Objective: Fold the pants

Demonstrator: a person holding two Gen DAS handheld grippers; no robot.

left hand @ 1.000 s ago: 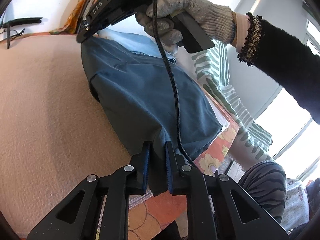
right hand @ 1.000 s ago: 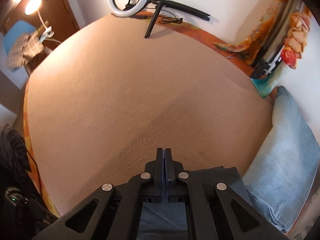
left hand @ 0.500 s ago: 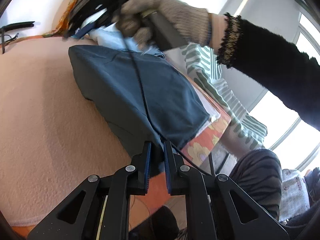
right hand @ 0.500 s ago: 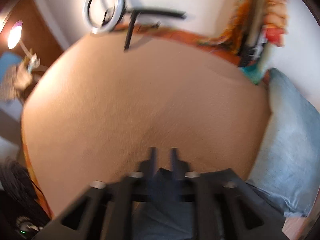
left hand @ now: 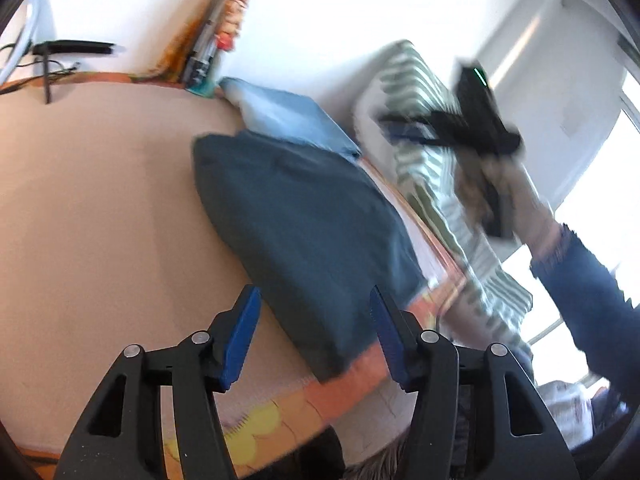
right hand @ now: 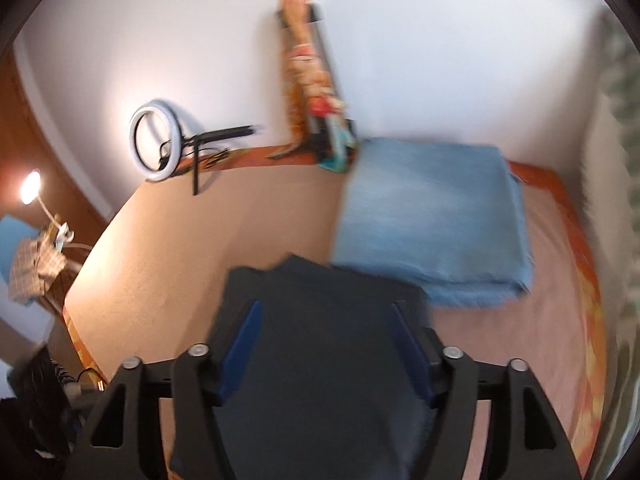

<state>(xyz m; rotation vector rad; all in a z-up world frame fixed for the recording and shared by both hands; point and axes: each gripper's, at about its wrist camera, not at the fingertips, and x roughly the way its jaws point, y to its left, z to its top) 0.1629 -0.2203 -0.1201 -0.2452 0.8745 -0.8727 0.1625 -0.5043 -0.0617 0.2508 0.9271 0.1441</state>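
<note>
The dark teal pants (left hand: 304,216) lie folded in a flat packet on the peach bedspread (left hand: 100,208), near the bed's edge. My left gripper (left hand: 314,316) is open and empty, its blue pads apart just above the packet's near end. My right gripper (right hand: 326,330) is open and empty, raised above the same pants (right hand: 320,344). In the left wrist view the right gripper (left hand: 452,124) is seen held high off to the right in a gloved hand, blurred.
A folded light blue garment (right hand: 432,232) lies just beyond the pants by the wall. A ring light (right hand: 154,146) on a stand lies at the far edge. A striped green-and-white cloth (left hand: 424,128) is to the right. The orange sheet edge (left hand: 344,388) marks the bed's side.
Both grippers have let go of the pants and opened. The right gripper has lifted up and away to the right. The left gripper has pulled back; the pants now lie flat.
</note>
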